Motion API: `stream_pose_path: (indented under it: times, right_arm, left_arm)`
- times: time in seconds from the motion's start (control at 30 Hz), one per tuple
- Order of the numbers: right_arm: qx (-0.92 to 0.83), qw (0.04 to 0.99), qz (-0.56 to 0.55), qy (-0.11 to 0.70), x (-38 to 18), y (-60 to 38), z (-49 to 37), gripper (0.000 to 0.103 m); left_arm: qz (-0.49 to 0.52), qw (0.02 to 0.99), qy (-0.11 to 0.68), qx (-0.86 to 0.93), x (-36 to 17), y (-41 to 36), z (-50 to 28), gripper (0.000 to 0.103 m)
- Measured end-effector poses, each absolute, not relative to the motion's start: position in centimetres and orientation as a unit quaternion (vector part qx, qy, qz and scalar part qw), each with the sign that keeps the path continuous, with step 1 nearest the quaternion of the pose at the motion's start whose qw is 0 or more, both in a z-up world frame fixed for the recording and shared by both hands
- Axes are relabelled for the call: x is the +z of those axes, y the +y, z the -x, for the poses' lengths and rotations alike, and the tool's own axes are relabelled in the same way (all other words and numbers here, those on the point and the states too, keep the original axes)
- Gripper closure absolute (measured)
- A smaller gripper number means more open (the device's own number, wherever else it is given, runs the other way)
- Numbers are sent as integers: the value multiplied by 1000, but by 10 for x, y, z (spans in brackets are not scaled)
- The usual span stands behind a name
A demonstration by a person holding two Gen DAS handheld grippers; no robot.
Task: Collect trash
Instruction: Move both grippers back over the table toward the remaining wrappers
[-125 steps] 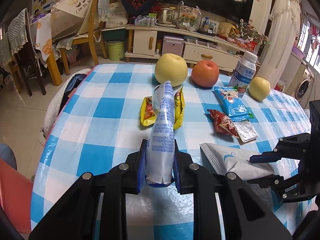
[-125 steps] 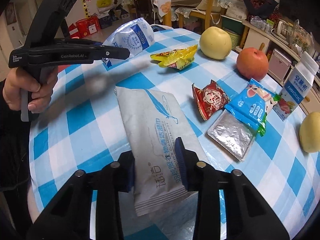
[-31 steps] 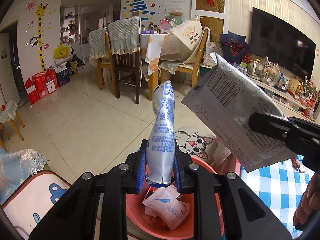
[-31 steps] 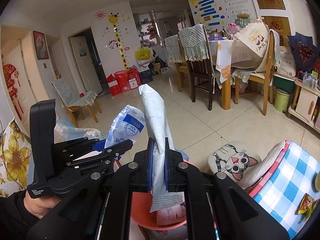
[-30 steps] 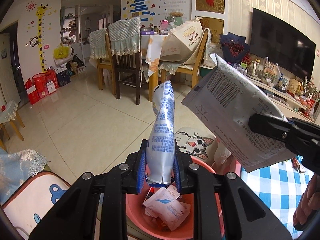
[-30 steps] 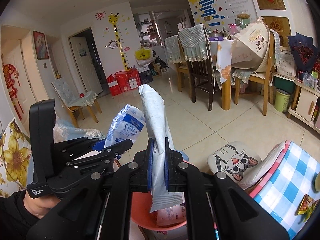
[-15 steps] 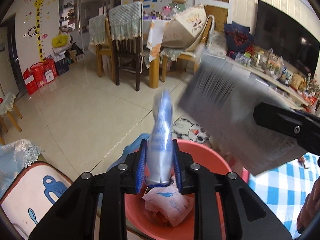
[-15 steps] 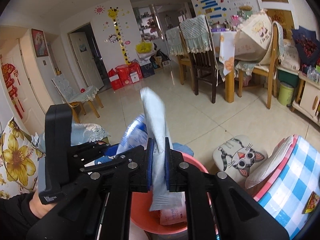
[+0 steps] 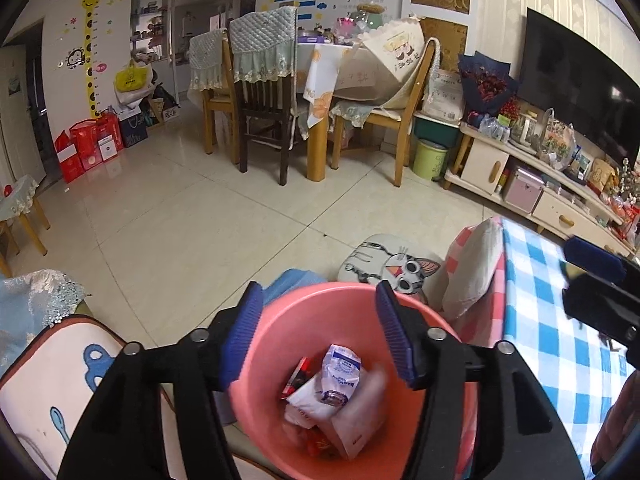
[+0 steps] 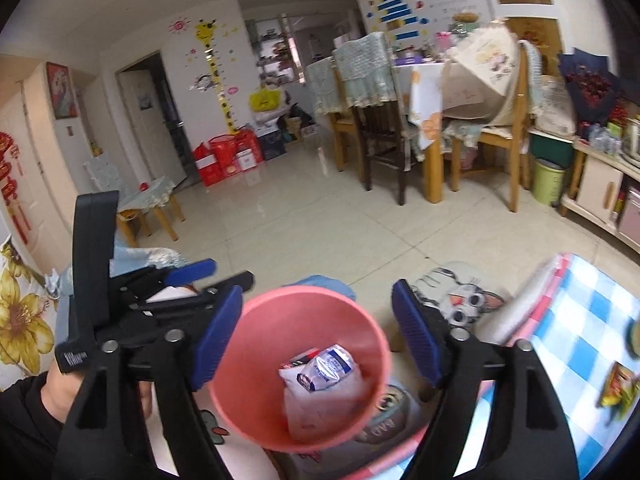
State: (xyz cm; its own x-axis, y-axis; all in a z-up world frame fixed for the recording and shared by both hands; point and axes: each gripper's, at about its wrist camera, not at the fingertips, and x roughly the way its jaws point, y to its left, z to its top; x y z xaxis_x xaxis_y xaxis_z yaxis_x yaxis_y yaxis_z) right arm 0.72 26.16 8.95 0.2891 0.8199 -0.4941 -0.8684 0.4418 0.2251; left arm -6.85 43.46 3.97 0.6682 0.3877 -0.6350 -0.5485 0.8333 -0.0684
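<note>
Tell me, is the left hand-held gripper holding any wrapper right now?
No, the left hand-held gripper is open and empty above the round pink plastic bin, where the white-and-blue plastic pouch lies.

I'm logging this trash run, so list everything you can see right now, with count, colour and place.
bin: one, pink, on the floor below both grippers
wrappers: several, mostly white, one blue and white on top, inside the bin
table: one, blue and white checked cloth, right of the bin
cat cushion: one, grey and white, on the floor behind the bin
snack packet: one, yellow and red, on the table
small bin: one, green, by the TV stand
left gripper: black, blue pads, open, over the bin
right gripper: black, blue pads, open, over the bin
</note>
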Motion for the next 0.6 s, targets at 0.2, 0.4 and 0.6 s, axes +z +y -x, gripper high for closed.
stream_pose_path:
  times: [0.2, 0.4, 0.6]
  right_arm:
    - [449, 849, 32, 278, 80, 172, -24, 17]
    - [359, 887, 25, 291, 46, 70, -39, 15]
    - [276, 906, -1, 321, 7, -28, -64, 15]
  left_arm:
    - [106, 920, 315, 207, 40, 380, 37, 33]
    - [75, 931, 330, 139, 28, 303, -3, 25]
    - [62, 932, 351, 66, 5, 222, -59, 25]
